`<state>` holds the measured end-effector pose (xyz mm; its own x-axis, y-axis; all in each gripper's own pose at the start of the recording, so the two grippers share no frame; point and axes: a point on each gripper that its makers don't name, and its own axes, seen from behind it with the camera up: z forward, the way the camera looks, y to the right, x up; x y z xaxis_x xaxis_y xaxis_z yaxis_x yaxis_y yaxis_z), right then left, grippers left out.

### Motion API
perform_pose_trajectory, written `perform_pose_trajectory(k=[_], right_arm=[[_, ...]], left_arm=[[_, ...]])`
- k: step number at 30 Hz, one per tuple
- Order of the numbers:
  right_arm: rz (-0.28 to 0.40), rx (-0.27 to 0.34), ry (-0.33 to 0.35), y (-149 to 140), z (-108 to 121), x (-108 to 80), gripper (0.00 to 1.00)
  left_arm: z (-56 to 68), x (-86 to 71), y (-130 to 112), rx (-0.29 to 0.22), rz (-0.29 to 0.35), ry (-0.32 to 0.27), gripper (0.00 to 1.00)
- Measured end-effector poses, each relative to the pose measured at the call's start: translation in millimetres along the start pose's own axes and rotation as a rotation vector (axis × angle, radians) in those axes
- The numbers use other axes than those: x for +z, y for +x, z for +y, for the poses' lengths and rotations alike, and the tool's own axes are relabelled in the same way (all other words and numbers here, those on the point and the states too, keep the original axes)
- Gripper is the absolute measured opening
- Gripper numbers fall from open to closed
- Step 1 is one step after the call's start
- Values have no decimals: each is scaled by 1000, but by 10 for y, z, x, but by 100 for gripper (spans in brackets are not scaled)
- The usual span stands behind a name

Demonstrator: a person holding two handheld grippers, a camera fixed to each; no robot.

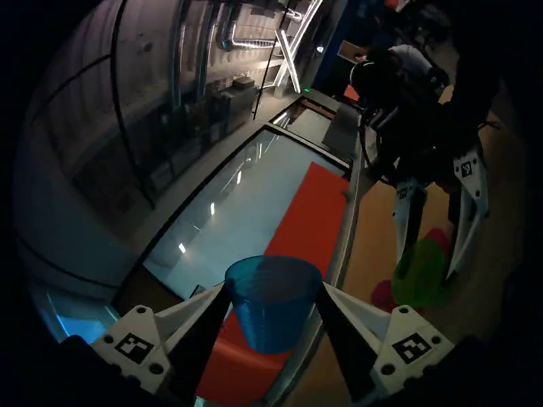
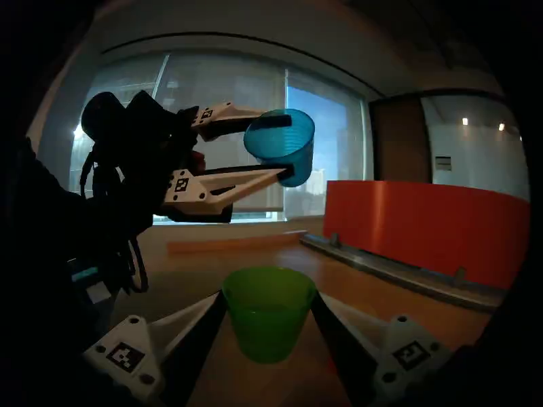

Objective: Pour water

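The left tool [image 1: 271, 293] pinched the blue cup [image 1: 273, 322] at lower centre. The right tool [image 2: 268, 302] pinched the green cup [image 2: 269, 329] at lower centre, over the counter [image 2: 380, 285]. Both cups were gripped and no stream was visible, so the pour apparently remained.

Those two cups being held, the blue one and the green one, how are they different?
Colour: the blue cup is see-through blue, the green cup see-through green.
Holder: the left gripper grips the blue cup, the right gripper the green cup.
Height: the blue cup is held well above the green cup, which is low over the wooden table.
Both are tapered, open-topped cups, roughly upright.
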<state>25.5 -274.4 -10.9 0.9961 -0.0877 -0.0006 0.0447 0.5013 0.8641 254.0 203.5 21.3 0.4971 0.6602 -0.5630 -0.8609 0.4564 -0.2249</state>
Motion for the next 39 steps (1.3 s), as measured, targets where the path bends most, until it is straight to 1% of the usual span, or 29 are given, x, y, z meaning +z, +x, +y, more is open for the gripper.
perform_pose_trajectory(k=[3,9,11,15,18,24,27,30,35,39], right_arm=[[2,-1,-3,0,7,-13,91],[9,6,-8,22,28,-37,91],[11,5,-9,33,33,-42,91],[14,5,-13,54,41,-50,91],[15,3,-15,57,47,-65,91],[17,4,-23,56,77,-82,91],[19,4,-25,70,81,-90,91],[18,3,-27,83,81,-83,91],[20,-5,-30,112,81,-80,91],[27,-3,-33,147,91,-86,91]], left_arm=[[-21,-18,-40,-63,-8,6,86],[-103,-55,-100,-175,-22,35,86],[-100,-45,-134,-221,-31,34,86],[-91,-30,-160,-325,-33,26,86],[-90,-36,-150,-407,-22,15,86],[-148,-63,-174,-564,-20,13,86],[-161,-69,-194,-630,-20,5,86],[-170,-74,-209,-671,-16,-4,86],[-145,-75,-256,-720,-27,-14,86],[-96,-55,-288,-791,-33,-28,86]])
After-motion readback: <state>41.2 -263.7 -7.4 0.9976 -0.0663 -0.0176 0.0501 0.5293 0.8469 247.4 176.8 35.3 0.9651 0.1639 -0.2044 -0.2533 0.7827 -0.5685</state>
